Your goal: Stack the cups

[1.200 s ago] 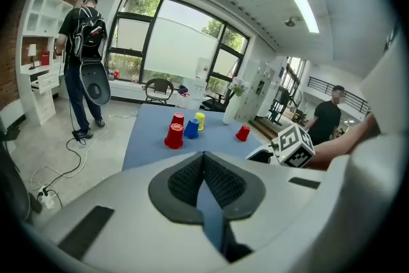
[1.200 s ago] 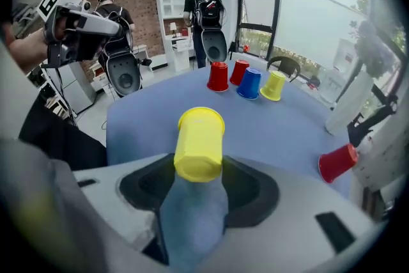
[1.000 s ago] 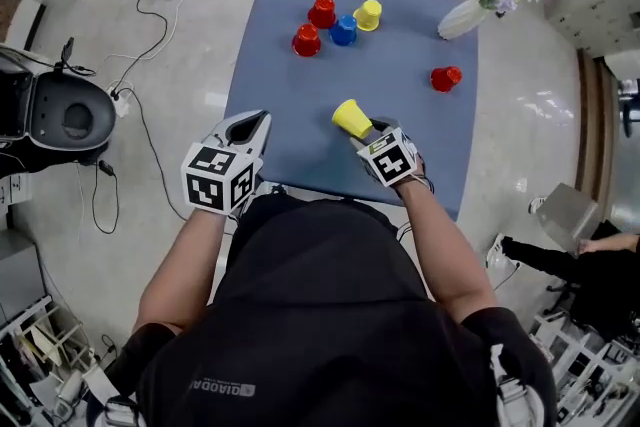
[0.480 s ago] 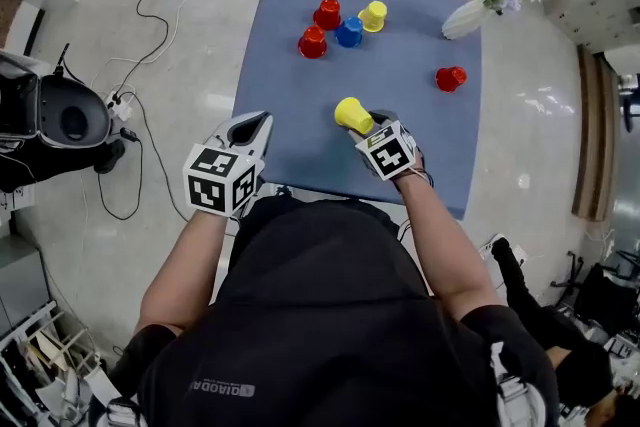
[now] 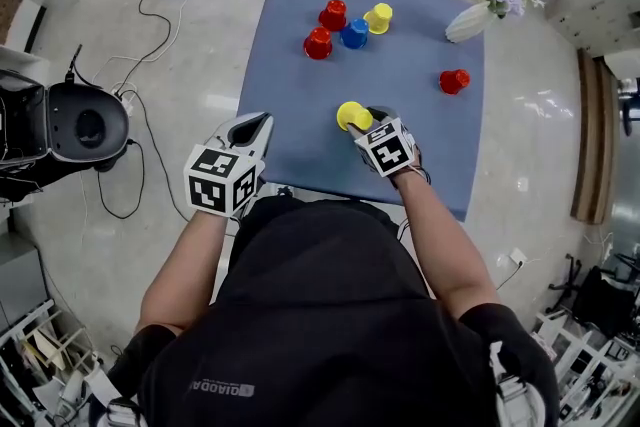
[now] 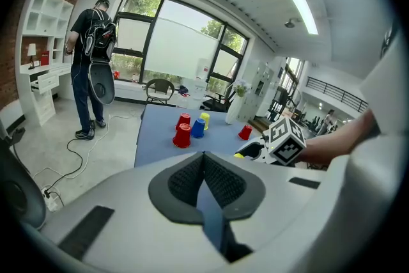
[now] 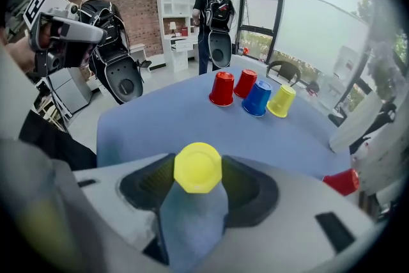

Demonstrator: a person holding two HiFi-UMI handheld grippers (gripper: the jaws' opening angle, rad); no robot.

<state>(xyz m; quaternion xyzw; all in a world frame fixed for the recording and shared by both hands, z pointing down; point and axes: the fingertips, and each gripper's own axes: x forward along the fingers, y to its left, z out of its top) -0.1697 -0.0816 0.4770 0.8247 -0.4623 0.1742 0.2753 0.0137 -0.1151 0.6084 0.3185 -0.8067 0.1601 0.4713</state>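
We hold our left tool (image 5: pixel 252 125), its ribbed dark pads pressed together on nothing, at the lower left edge of the blue cloth tabletop (image 5: pixel 290 65). At mid-frame our right tool (image 5: pixel 368 118) pinches a smooth yellow cup (image 5: pixel 349 115). Four plastic cups (image 5: pixel 345 23) cluster above it, and a lone red cup (image 5: pixel 453 81) sits at the right.
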